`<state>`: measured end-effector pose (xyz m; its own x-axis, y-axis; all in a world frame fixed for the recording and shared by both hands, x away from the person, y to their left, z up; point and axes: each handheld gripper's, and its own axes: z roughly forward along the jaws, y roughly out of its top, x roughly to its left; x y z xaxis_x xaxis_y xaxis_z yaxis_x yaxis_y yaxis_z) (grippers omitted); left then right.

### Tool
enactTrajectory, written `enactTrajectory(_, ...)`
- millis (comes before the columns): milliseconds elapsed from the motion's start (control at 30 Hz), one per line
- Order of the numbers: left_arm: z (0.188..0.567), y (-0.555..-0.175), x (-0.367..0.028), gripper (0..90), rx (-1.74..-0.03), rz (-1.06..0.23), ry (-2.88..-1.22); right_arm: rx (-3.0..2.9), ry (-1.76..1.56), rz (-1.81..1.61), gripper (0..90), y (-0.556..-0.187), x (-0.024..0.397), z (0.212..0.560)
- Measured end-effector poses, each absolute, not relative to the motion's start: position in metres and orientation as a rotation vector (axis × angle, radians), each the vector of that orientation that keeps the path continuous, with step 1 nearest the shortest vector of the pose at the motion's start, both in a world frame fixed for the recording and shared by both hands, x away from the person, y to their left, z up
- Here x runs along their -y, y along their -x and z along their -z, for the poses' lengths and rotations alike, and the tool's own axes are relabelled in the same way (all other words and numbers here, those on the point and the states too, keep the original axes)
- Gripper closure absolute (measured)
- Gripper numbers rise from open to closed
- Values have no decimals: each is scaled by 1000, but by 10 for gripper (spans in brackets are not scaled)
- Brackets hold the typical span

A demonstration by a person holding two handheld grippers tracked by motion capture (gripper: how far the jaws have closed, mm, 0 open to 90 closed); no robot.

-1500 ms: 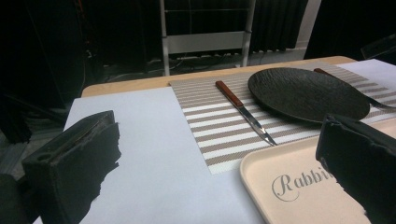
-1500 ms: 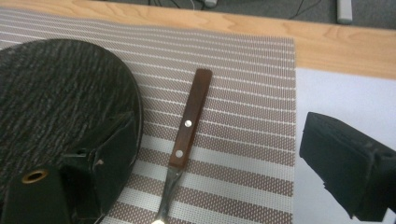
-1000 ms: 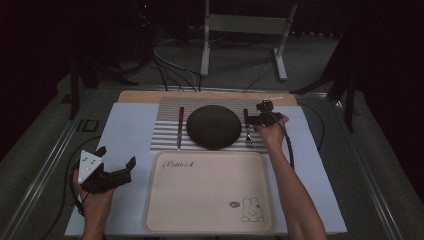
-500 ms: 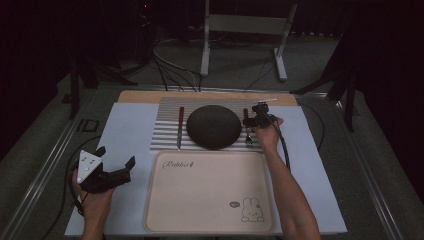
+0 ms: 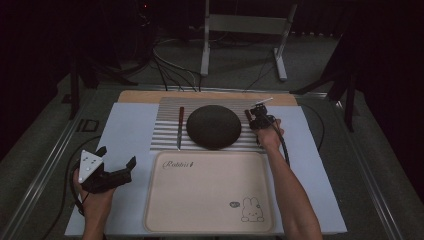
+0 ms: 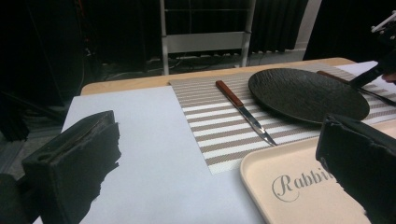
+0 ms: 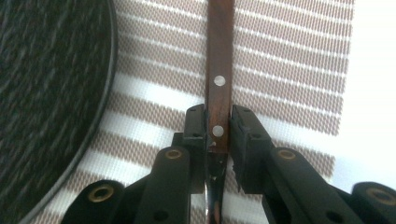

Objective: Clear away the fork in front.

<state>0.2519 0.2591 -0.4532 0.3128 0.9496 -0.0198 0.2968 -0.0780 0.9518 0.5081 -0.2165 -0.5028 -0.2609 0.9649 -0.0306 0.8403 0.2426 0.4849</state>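
A round black plate (image 5: 214, 126) sits on a striped placemat (image 5: 165, 130). Left of it lies a wooden-handled knife (image 5: 179, 127) (image 6: 243, 112). On the plate's right side lies a second utensil with a riveted wooden handle (image 7: 219, 46) (image 5: 247, 115). My right gripper (image 7: 218, 126) (image 5: 256, 120) is shut on that handle near where the metal begins, low over the mat. My left gripper (image 5: 118, 156) (image 6: 215, 154) hovers open and holds nothing over the pale cloth at the front left.
A beige tray (image 5: 210, 190) (image 6: 299, 186) printed with "Rabbit" and a bunny lies in front of the placemat. The plate's rim (image 7: 46, 93) is close to the left of my right jaws. Cables and a metal stand (image 5: 240, 30) lie beyond the table's far edge.
My right gripper has shifted slightly left and down onto the utensil beside the plate. The left gripper has stayed almost still.
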Motion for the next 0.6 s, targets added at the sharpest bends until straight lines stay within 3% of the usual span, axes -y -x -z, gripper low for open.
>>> enactTrajectory(600, 455, -254, -253, 0, -1164, -822, -1617, -2436, -1576, -274, 770, -498, 228, 493)
